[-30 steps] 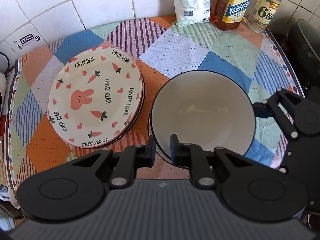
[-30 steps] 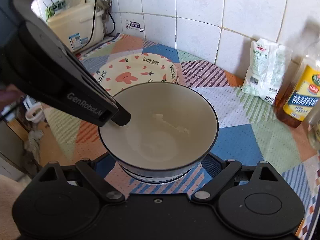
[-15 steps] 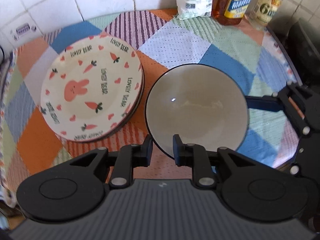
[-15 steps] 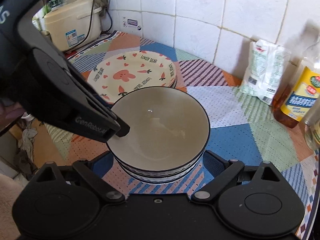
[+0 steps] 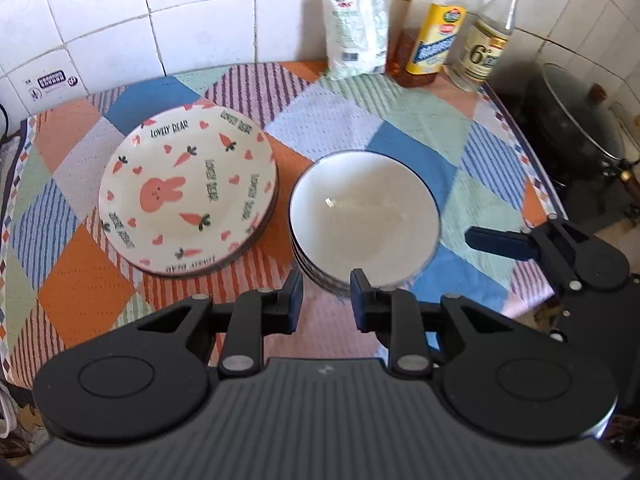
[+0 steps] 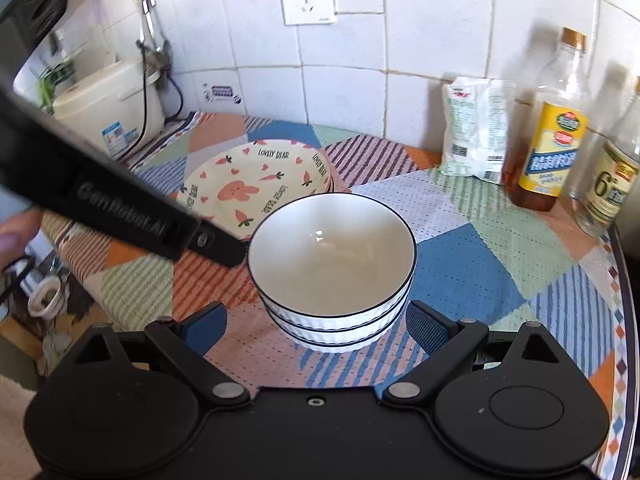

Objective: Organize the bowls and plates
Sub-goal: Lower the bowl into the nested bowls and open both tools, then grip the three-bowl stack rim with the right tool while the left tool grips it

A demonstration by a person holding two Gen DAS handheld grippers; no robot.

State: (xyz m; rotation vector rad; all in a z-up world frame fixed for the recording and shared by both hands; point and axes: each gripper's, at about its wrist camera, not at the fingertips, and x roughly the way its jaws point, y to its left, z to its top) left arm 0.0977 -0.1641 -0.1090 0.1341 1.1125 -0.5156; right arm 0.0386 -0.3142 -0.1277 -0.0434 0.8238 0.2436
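Note:
A stack of white bowls [image 5: 364, 220] with thin black rims stands on the patchwork cloth, right of a stack of cream rabbit-and-carrot plates [image 5: 188, 196]. My left gripper [image 5: 326, 294] hovers just off the bowls' near rim. Its jaws are opening and only cloth and the stack's edge show in the narrow gap. From the right wrist, the bowls [image 6: 332, 264] sit just ahead of my right gripper [image 6: 316, 330], which is open wide, its blue pads clear of the stack's sides. The plates [image 6: 256, 188] lie behind. The left gripper's finger [image 6: 224, 248] ends beside the bowl's left rim.
A white bag [image 5: 356, 32], an oil bottle [image 5: 436, 36] and a clear bottle [image 5: 488, 44] line the tiled back wall. A black lidded pot [image 5: 572, 128] sits off the table's right edge. A rice cooker [image 6: 108, 108] stands at the left.
The left gripper's finger has come out of the top bowl's rim and its jaws have widened. Both grippers have drawn back and up from the bowls, which stay stacked on the cloth.

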